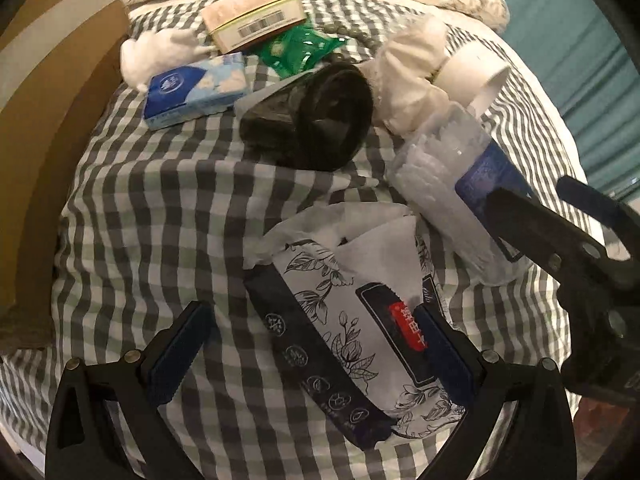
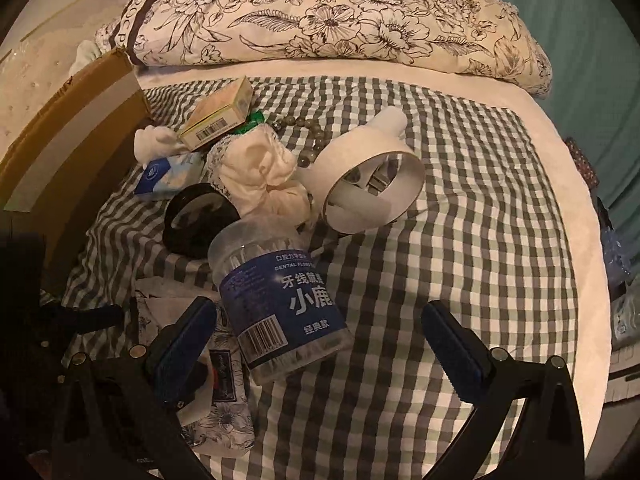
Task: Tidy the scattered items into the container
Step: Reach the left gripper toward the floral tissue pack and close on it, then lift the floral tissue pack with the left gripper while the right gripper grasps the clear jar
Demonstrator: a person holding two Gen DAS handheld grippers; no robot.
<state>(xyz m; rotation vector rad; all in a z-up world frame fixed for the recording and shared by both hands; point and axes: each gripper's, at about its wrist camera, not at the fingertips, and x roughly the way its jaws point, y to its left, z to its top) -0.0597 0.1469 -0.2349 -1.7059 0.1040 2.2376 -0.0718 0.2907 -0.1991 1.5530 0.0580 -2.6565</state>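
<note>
A bed (image 2: 460, 240) with a grey-and-white checked sheet fills both views, with a flowered pillow (image 2: 340, 12) across its far end, well beyond the fingers, and a teal wall (image 2: 580, 32) behind to the right. A cardboard box (image 2: 80, 128) stands at the bed's left edge, far left of both tools; only part of its wall shows, so what it holds cannot be told. The left gripper (image 1: 312, 356) is spread wide around a flower-printed tissue pack (image 1: 360, 312): its right finger (image 1: 444, 344) touches the pack's side, its left finger stands apart, so nothing is gripped. The right gripper (image 2: 320, 340) is also wide open, with a clear jar of floss picks (image 2: 276, 296) lying on its side between the fingers, nearer the left one, not clamped; in the left view this tool's black frame covers the jar's near end. Beyond the jar lie a white ring-shaped fan (image 2: 372, 184), a crumpled white cloth (image 2: 260, 176) and a black round object (image 1: 320, 116) whose kind is hard to make out. Farther off, toward the box, sit a blue tissue packet (image 1: 196, 92), a small carton with a barcode (image 1: 252, 16), a green wrapper (image 1: 300, 48) partly under it, and a string of beads (image 2: 308, 140) half hidden by the cloth.
</note>
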